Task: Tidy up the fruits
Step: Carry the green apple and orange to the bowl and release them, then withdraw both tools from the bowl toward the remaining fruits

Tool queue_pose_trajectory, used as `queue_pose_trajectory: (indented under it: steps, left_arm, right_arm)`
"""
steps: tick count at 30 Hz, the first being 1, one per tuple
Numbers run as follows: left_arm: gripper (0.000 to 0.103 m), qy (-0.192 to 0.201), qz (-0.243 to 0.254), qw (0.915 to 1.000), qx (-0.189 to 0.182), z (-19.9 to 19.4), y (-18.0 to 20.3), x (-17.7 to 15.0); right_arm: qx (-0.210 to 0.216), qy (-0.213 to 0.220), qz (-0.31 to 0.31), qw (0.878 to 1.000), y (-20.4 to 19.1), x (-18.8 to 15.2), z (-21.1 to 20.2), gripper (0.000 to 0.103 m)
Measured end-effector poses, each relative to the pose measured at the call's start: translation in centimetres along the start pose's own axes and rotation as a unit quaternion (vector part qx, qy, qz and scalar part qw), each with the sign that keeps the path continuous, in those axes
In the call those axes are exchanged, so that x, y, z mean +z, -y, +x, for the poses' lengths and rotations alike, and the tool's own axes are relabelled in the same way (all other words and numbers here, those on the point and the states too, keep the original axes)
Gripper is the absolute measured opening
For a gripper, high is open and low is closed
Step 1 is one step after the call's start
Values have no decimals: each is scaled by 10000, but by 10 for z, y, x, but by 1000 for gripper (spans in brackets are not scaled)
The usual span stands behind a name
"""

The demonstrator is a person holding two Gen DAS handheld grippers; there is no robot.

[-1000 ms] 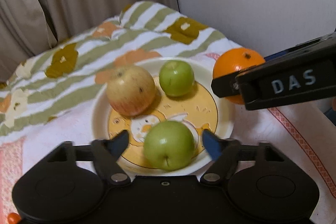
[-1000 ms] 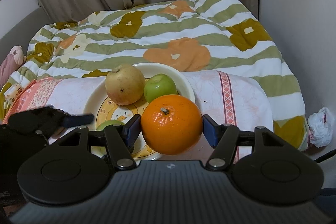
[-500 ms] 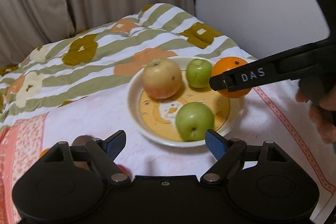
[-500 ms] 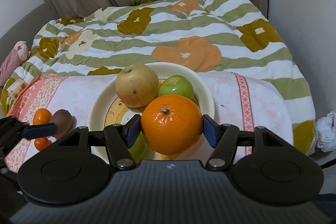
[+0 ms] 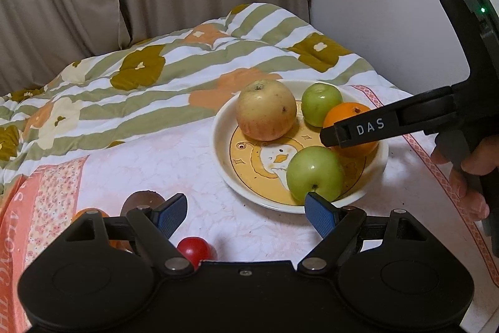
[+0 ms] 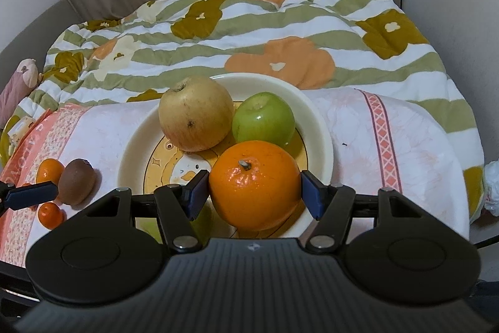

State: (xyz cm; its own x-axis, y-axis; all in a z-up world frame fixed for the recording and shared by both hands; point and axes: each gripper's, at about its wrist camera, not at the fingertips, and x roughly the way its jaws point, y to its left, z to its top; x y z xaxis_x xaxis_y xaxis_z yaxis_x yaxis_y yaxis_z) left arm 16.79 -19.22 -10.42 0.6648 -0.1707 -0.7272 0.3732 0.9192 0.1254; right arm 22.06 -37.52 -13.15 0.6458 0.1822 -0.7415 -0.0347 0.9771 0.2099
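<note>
My right gripper (image 6: 255, 191) is shut on a large orange (image 6: 254, 184) and holds it over the near right part of the cream plate (image 6: 318, 127). The plate holds a yellow-red apple (image 6: 196, 113) and a green apple (image 6: 264, 119); a second green apple (image 5: 315, 173) shows in the left wrist view. There the orange (image 5: 349, 114) sits low over the plate (image 5: 220, 142), behind the right gripper's finger. My left gripper (image 5: 246, 213) is open and empty, near the plate's front left edge.
A kiwi (image 6: 76, 181), two small tangerines (image 6: 49, 170) (image 6: 50, 214) and a small red fruit (image 5: 195, 248) lie on the pink cloth left of the plate. A striped floral quilt (image 6: 249, 30) lies behind. A wall stands at the right.
My left gripper pulled back and left, away from the front green apple. My right gripper carried the orange from beside the plate to low over its right part.
</note>
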Motion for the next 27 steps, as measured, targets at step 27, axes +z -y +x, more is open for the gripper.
queue_pose_trajectory:
  steps: [27]
  left_arm:
    - [86, 205, -55, 9997, 91, -39, 4, 10]
  right_arm:
    - [-102, 469, -115, 9988, -10, -6, -74, 103]
